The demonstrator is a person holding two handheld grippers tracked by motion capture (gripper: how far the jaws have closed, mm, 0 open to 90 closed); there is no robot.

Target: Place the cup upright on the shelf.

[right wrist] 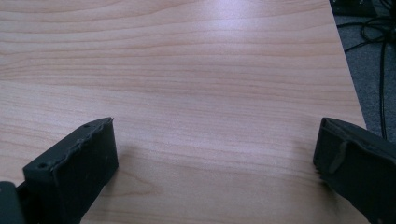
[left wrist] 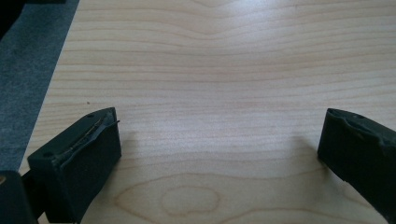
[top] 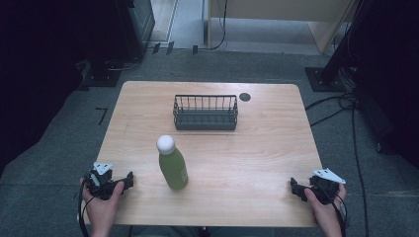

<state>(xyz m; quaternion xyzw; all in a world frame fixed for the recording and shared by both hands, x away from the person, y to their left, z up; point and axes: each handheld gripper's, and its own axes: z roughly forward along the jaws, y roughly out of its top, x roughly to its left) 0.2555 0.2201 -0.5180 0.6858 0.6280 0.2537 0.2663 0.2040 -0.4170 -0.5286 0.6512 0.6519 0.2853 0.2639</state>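
Note:
A green bottle (top: 173, 168) with a white round cap (top: 165, 143) stands upright on the wooden table (top: 247, 148), a little left of centre. Behind it sits a dark wire basket (top: 205, 113) with nothing visible inside. My left gripper (top: 129, 178) rests at the table's front left corner, held by a hand, left of the bottle and apart from it. In the left gripper view its jaws stand wide open over bare wood (left wrist: 219, 126). My right gripper (top: 293, 185) rests at the front right corner. It is open too, with bare wood (right wrist: 215, 126) between the jaws.
A small dark round grommet (top: 245, 97) lies in the tabletop right of the basket. Grey carpet surrounds the table, with cables (top: 341, 106) on the floor at the right. The table's right edge (right wrist: 348, 79) runs close to my right gripper.

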